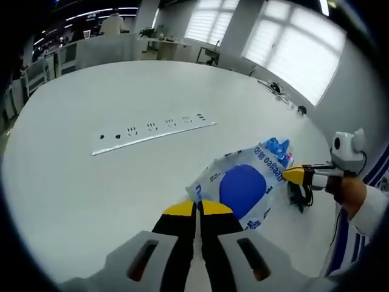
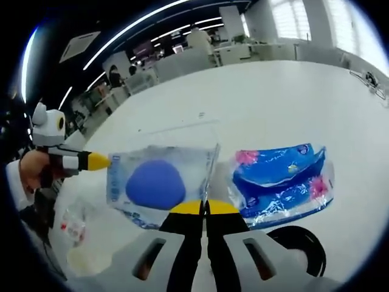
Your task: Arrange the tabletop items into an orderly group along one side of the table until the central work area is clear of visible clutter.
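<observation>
the left gripper is clamped on one edge of a clear plastic pack printed with a big blue oval, and the right gripper pinches the opposite edge, so the pack is stretched flat between them over the white counter. just right of the right gripper lies a blue tissue pack; beyond the left gripper a white power strip
</observation>
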Available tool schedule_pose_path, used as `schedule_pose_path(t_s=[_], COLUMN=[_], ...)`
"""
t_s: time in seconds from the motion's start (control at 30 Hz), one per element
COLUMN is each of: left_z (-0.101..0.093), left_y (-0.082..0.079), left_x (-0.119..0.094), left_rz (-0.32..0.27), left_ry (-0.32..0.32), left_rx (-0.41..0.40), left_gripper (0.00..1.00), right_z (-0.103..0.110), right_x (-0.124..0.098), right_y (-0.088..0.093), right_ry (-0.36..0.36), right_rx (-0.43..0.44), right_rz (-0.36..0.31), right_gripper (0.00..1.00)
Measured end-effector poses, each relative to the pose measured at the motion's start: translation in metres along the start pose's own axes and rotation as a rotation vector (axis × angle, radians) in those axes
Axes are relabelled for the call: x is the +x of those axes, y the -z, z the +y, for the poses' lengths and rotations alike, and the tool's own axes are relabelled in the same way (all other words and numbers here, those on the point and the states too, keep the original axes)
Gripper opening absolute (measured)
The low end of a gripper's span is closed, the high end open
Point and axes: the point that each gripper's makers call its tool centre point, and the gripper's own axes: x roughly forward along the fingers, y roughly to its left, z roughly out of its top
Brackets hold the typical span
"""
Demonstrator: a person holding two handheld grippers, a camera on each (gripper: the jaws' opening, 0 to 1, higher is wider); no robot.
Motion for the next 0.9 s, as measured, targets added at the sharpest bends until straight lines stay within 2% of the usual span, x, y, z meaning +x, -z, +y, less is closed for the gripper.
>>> schedule_pose_path(t_s=[0.9], left_z=[0.008], left_y=[0.004], left_x=[0.009], left_rz=[-0.013], left_ry=[-0.005], left_rx=[-0.060], left_gripper=[0.00], right_z=[-0.005], right_x=[0.006], right_y=[0.002], right_ry=[0.014], right_rx=[0.015], right_rz=[-0.007], right_gripper=[0.00])
